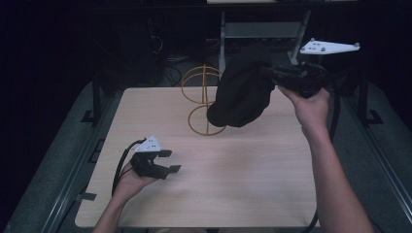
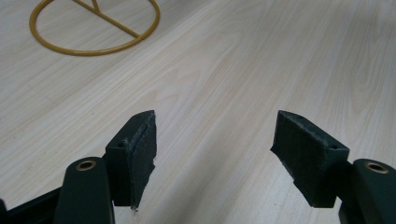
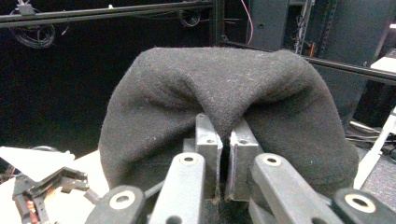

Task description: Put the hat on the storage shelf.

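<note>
A black knit hat (image 1: pixel 241 92) hangs in the air over the far part of the table, pinched at its edge by my right gripper (image 1: pixel 272 75). In the right gripper view the hat (image 3: pixel 219 107) drapes over the shut jaws, with my right gripper (image 3: pixel 226 140) clamped on a fold of it. A golden wire stand (image 1: pixel 203 99) rises from the table just left of and behind the hat; its ring base (image 2: pixel 93 25) lies flat on the wood. My left gripper (image 1: pixel 170 161) hovers low over the near left of the table, open and holding nothing, its pads (image 2: pixel 140 149) wide apart.
The light wooden table (image 1: pixel 243 170) has its front edge near the person's forearms. Dark metal frames and cables (image 1: pixel 165 63) stand behind the table. The left gripper (image 3: pixel 46 186) lies far below in the right gripper view.
</note>
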Motion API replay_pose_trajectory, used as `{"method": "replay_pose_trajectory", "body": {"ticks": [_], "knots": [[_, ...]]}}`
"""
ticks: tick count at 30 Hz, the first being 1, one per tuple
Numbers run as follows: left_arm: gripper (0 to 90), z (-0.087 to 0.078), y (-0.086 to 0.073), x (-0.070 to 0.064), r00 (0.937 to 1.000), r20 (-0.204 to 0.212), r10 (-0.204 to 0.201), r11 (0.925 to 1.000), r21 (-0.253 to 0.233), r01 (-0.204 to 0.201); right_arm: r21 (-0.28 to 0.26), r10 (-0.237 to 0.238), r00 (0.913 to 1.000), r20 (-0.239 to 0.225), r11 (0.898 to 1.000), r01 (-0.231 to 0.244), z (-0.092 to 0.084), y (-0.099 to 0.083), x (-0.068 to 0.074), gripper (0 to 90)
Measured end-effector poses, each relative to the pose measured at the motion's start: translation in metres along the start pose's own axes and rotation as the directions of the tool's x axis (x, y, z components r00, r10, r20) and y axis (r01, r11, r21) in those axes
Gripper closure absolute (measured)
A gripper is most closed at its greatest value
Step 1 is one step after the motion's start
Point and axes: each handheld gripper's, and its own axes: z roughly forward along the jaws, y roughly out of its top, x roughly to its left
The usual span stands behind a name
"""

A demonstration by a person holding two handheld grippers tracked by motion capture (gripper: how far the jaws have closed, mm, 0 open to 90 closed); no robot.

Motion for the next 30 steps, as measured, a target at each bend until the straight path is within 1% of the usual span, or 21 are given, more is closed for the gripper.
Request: {"method": "replay_pose_trajectory", "body": {"ticks": [4, 5, 6, 8, 9, 10, 11, 12, 13, 14, 15, 16, 19, 20, 21, 23, 25, 26, 27, 29, 30], "knots": [[29.9, -0.001, -0.001, 0.002, 1.0000, -0.003, 0.000, 1.0000, -0.003, 0.000, 0.006, -0.002, 1.0000, -0.002, 1.000, 0.002, 0.014, 0.006, 0.001, 85.5], [29.9, -0.001, -0.001, 0.002, 1.0000, -0.003, 0.000, 1.0000, -0.003, 0.000, 0.006, -0.002, 1.0000, -0.002, 1.000, 0.002, 0.014, 0.006, 0.001, 85.5], [29.9, -0.002, -0.001, 0.003, 1.0000, -0.003, -0.009, 0.9999, -0.012, 0.009, 0.010, -0.003, 1.0000, -0.003, 1.000, 0.003, 0.020, 0.009, 0.000, 85.5], [29.9, -0.003, -0.002, 0.004, 0.9999, -0.004, -0.016, 0.9997, -0.017, 0.016, 0.012, -0.006, 1.0000, -0.003, 1.000, 0.006, 0.026, 0.013, 0.001, 85.5], [29.8, -0.003, -0.002, 0.004, 0.9999, -0.004, -0.016, 0.9997, -0.017, 0.016, 0.012, -0.006, 1.0000, -0.003, 1.000, 0.006, 0.026, 0.013, 0.001, 85.5], [29.9, -0.003, -0.003, 0.006, 0.9995, -0.006, -0.032, 0.9993, -0.019, 0.032, 0.015, -0.010, 0.9999, -0.005, 1.000, 0.010, 0.033, 0.017, 0.001, 85.5], [29.9, -0.003, -0.003, 0.006, 0.9995, -0.006, -0.032, 0.9993, -0.019, 0.032, 0.015, -0.010, 0.9999, -0.005, 1.000, 0.010, 0.033, 0.017, 0.001, 85.5], [29.8, -0.003, -0.003, 0.006, 0.9995, -0.007, -0.032, 0.9993, -0.019, 0.031, 0.023, -0.013, 0.9999, -0.004, 1.000, 0.014, 0.040, 0.022, 0.001, 85.5], [29.8, -0.003, -0.004, 0.008, 0.9997, -0.011, -0.024, 0.9997, -0.008, 0.024, 0.027, -0.014, 0.9999, -0.007, 1.000, 0.015, 0.044, 0.025, 0.000, 85.5], [29.8, -0.003, -0.004, 0.008, 0.9997, -0.011, -0.024, 0.9997, -0.008, 0.024, 0.027, -0.014, 0.9999, -0.007, 1.000, 0.015, 0.044, 0.025, 0.000, 85.5], [29.8, -0.004, -0.004, 0.009, 0.9995, -0.009, -0.031, 0.9994, -0.013, 0.031, 0.038, -0.014, 0.9998, -0.011, 0.999, 0.014, 0.053, 0.032, -0.001, 85.4], [29.8, -0.004, -0.004, 0.009, 0.9994, -0.010, -0.034, 0.9993, -0.017, 0.034, 0.045, -0.015, 0.9998, -0.011, 0.999, 0.015, 0.058, 0.035, -0.001, 85.5], [29.8, -0.005, -0.005, 0.010, 0.9995, -0.014, -0.030, 0.9993, -0.022, 0.030, 0.062, -0.024, 0.9996, -0.013, 0.998, 0.025, 0.072, 0.046, -0.002, 85.4], [29.8, -0.005, -0.005, 0.010, 0.9993, -0.013, -0.037, 0.9990, -0.027, 0.036, 0.062, -0.024, 0.9996, -0.013, 0.998, 0.025, 0.072, 0.046, -0.002, 85.4], [29.8, -0.004, -0.005, 0.010, 0.9992, -0.010, -0.040, 0.9988, -0.030, 0.040, 0.083, -0.031, 0.9995, -0.009, 0.996, 0.031, 0.084, 0.052, -0.002, 85.3], [29.8, -0.004, -0.005, 0.011, 0.9989, -0.010, -0.046, 0.9985, -0.031, 0.046, 0.104, -0.032, 0.9995, -0.005, 0.994, 0.032, 0.095, 0.058, -0.003, 85.3], [29.8, -0.004, -0.005, 0.011, 0.9990, -0.011, -0.042, 0.9986, -0.031, 0.042, 0.117, -0.035, 0.9994, -0.001, 0.993, 0.035, 0.104, 0.063, -0.004, 85.3], [29.8, -0.004, -0.005, 0.011, 0.9990, -0.011, -0.042, 0.9986, -0.031, 0.042, 0.117, -0.035, 0.9994, -0.001, 0.993, 0.035, 0.104, 0.063, -0.004, 85.3], [29.8, -0.005, -0.005, 0.012, 0.9993, -0.009, -0.037, 0.9988, -0.033, 0.036, 0.137, -0.034, 0.9994, 0.002, 0.990, 0.034, 0.115, 0.067, -0.006, 85.2], [29.8, -0.008, -0.006, 0.013, 0.9991, -0.009, -0.042, 0.9985, -0.035, 0.042, 0.150, -0.034, 0.9994, 0.008, 0.988, 0.032, 0.126, 0.070, -0.007, 85.2], [29.8, -0.009, -0.007, 0.014, 0.9984, -0.010, -0.056, 0.9975, -0.043, 0.056, 0.149, -0.037, 0.9992, 0.012, 0.988, 0.035, 0.131, 0.071, -0.007, 85.2]]}}
